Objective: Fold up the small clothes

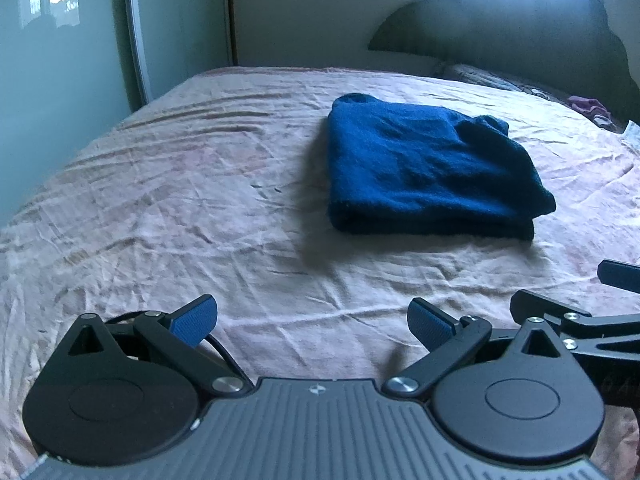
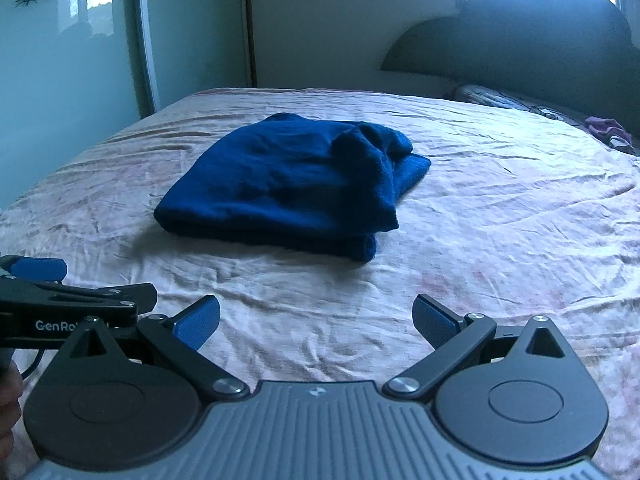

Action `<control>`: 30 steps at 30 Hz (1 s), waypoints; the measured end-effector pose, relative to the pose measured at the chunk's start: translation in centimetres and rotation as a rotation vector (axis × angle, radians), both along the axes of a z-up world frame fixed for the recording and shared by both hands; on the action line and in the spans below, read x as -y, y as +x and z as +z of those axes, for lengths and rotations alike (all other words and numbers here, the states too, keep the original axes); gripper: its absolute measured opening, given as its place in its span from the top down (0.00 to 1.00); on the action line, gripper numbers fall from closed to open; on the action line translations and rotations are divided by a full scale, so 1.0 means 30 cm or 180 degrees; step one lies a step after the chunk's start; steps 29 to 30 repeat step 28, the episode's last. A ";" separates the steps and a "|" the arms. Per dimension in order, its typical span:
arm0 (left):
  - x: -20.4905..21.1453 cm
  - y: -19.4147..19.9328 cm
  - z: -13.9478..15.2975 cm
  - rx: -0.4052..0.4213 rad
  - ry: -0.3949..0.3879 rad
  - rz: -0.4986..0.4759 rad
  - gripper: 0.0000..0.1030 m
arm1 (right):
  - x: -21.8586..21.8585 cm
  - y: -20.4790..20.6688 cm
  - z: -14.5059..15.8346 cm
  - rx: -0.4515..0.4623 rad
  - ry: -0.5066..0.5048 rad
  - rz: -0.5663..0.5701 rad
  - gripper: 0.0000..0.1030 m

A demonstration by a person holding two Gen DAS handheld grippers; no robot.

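Note:
A dark blue knitted garment [image 1: 424, 168] lies folded into a thick rectangle on the pink bedsheet [image 1: 180, 208]. In the right wrist view the same blue garment [image 2: 296, 184] sits ahead and slightly left, a loose flap bunched on its right top. My left gripper [image 1: 312, 324] is open, well short of the garment, with nothing between its blue pads. My right gripper [image 2: 316, 324] is open too, empty, just above the sheet [image 2: 500, 240]. Each gripper shows at the edge of the other's view, side by side.
A dark curved headboard [image 1: 520, 28] and a pillow [image 2: 500, 98] stand at the far right. Purple clothing [image 2: 606, 128] lies near the pillow. A glossy wardrobe door [image 2: 72, 60] lines the left side of the bed.

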State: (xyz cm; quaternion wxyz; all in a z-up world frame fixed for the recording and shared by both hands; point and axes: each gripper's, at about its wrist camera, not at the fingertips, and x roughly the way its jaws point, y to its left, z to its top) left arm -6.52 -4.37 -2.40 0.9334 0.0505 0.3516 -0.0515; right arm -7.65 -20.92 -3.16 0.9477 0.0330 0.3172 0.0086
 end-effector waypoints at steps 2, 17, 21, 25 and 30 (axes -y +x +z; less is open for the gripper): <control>0.000 0.000 0.002 0.0020 0.0025 -0.0002 0.01 | 0.003 0.002 -0.002 -0.0004 0.0006 -0.0008 0.00; -0.028 0.010 0.000 -0.0023 0.0019 0.0117 0.01 | 0.006 0.007 -0.003 -0.0009 0.0022 -0.0013 0.00; -0.028 0.008 0.004 0.0001 0.0024 0.0110 0.01 | 0.010 0.007 -0.005 -0.0013 0.0034 -0.0022 0.00; -0.035 0.012 0.003 -0.0032 0.0014 0.0133 0.01 | 0.012 0.007 -0.005 -0.0010 0.0034 -0.0021 0.00; -0.045 0.015 0.004 -0.0056 -0.0003 0.0158 0.01 | 0.019 0.007 -0.005 -0.0006 0.0033 -0.0032 0.00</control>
